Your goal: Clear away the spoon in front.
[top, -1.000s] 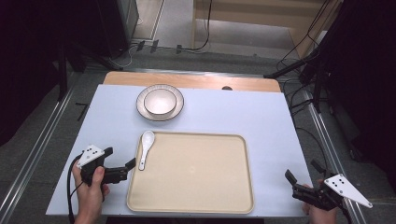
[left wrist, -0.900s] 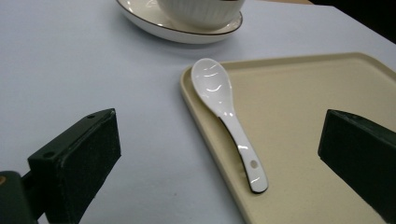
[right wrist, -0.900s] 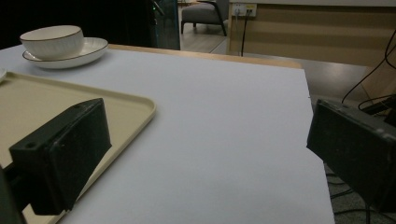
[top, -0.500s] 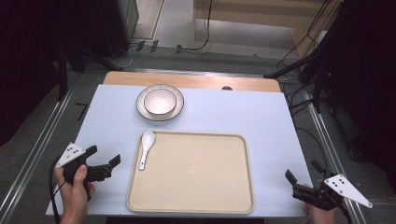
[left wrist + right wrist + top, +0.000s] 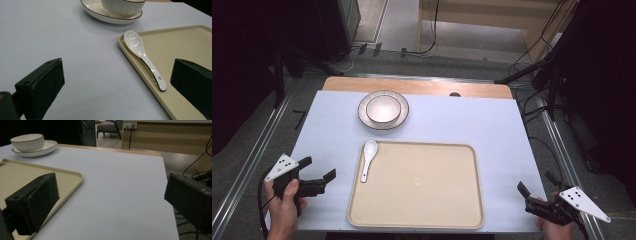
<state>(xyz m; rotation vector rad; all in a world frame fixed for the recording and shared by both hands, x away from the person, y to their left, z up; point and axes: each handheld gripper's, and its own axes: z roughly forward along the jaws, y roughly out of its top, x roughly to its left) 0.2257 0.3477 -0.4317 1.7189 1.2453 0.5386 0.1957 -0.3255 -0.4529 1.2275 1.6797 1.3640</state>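
A pale blue-grey table [image 5: 462, 127] with a wooden strip along its far edge stands on a grey floor, with dark equipment, trailing cables and a light wooden cabinet behind it; no brand, label or writing can be read on anything. On the near half of the table lies a large beige tray [image 5: 422, 190], bare inside but for what rests on its left rim. Beyond the tray, well apart from it, a white plate [image 5: 364, 116] with a dark edge carries a white ribbed bowl [image 5: 383, 108]. The left gripper [image 5: 318, 174] sits low over the table just left of the tray, its jaws spread wide and gripping nothing. The right gripper [image 5: 534, 192] hovers at the table's near right corner, jaws likewise parted and empty. The white ceramic spoon [image 5: 368, 157] lies along the tray's left rim, bowl end toward the plate, near the left gripper.
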